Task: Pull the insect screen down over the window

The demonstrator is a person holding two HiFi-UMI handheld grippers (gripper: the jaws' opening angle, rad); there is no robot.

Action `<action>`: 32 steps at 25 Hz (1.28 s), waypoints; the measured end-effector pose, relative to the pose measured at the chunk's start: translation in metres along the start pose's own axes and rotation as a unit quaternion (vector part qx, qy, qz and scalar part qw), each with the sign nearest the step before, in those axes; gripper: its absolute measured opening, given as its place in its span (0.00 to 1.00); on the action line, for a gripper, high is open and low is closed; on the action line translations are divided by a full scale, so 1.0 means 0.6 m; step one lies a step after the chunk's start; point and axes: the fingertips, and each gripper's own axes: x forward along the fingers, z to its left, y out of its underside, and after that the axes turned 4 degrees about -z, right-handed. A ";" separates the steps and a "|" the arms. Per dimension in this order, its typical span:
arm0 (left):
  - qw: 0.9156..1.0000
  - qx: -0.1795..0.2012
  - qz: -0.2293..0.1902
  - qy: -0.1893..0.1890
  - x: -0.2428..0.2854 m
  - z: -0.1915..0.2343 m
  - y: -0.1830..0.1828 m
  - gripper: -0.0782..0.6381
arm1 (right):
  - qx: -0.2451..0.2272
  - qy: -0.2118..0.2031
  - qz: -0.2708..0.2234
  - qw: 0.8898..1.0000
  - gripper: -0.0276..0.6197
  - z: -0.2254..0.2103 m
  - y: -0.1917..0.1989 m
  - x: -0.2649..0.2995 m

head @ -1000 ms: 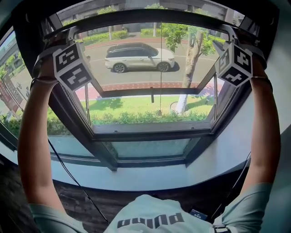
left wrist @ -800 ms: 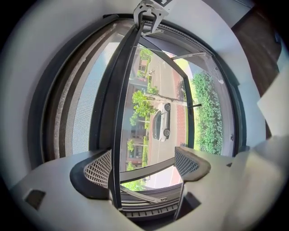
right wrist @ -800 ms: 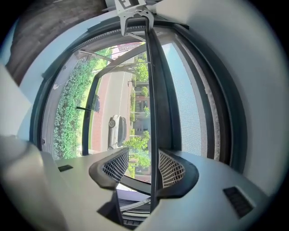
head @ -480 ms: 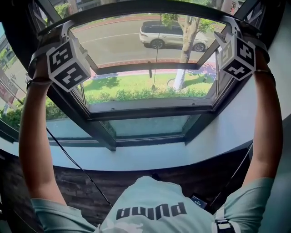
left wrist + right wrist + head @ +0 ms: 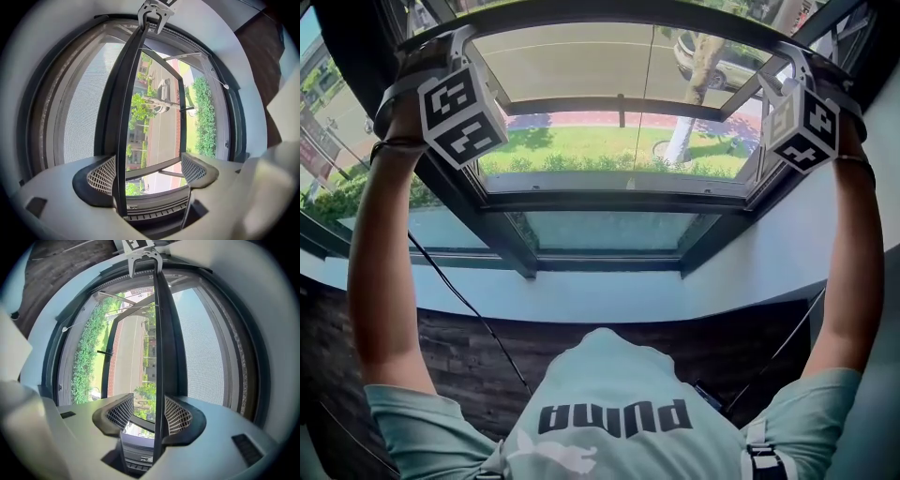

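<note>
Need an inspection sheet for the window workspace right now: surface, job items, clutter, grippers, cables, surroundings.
Surface: pale curved window sill, only a cable crossing it.
Job's things: dark insect-screen pull bar high across the dark-framed window; grey mesh shows beside it.
Clutter: nothing seen.
Grippers: left gripper and right gripper up at the bar, jaws apart, bar between them against one pad.
Cables: thin black cable hangs from the left arm.
Surroundings: grass, road, tree trunk outside.

Insect screen (image 5: 86,108) partly down; bar (image 5: 119,117) nr window (image 5: 619,202) top.
</note>
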 end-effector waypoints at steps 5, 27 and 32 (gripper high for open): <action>1.000 -0.003 0.004 -0.006 0.007 -0.010 -0.004 0.71 | -0.003 0.006 -0.002 1.000 0.36 0.010 0.001 0.003; 0.999 0.000 -0.004 0.049 0.067 -0.179 0.007 0.71 | -0.057 -0.080 0.007 0.995 0.36 0.182 0.001 0.047; 0.999 -0.004 -0.008 0.050 0.065 -0.174 0.006 0.71 | -0.068 -0.079 0.009 0.995 0.32 0.173 0.002 0.046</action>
